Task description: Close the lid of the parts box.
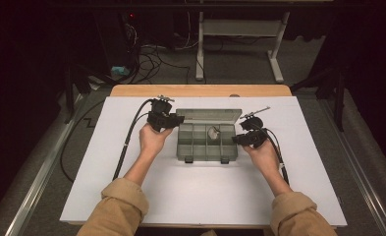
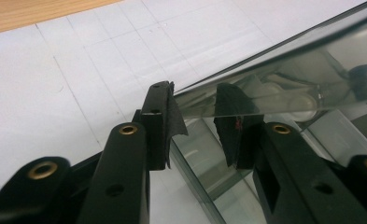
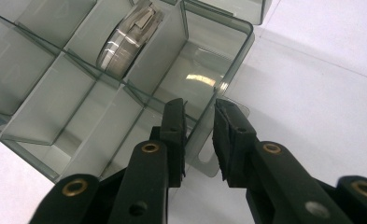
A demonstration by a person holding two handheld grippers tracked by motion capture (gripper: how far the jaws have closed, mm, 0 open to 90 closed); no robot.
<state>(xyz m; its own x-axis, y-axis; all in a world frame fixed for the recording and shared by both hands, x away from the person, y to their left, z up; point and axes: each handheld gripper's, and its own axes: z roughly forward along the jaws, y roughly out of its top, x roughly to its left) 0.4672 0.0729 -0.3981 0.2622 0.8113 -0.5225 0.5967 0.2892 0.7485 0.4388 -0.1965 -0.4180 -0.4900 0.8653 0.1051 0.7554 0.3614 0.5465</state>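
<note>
White sheeting is covering the counter [image 1: 131, 187], and the clear grey box [image 1: 200, 147] is sitting at its middle, lid [image 1: 208, 115] raised, a roll of tape [image 1: 213, 132] lying in one compartment. To close it well, the lid probably wants easing down evenly while the base is steadied. The left claw [image 2: 197, 123] is straddling the lid's edge, jaws partly spread; whether they are pinching it I cannot tell. The right claw [image 3: 200, 135] is straddling the box's side tab, not pressing.
</note>
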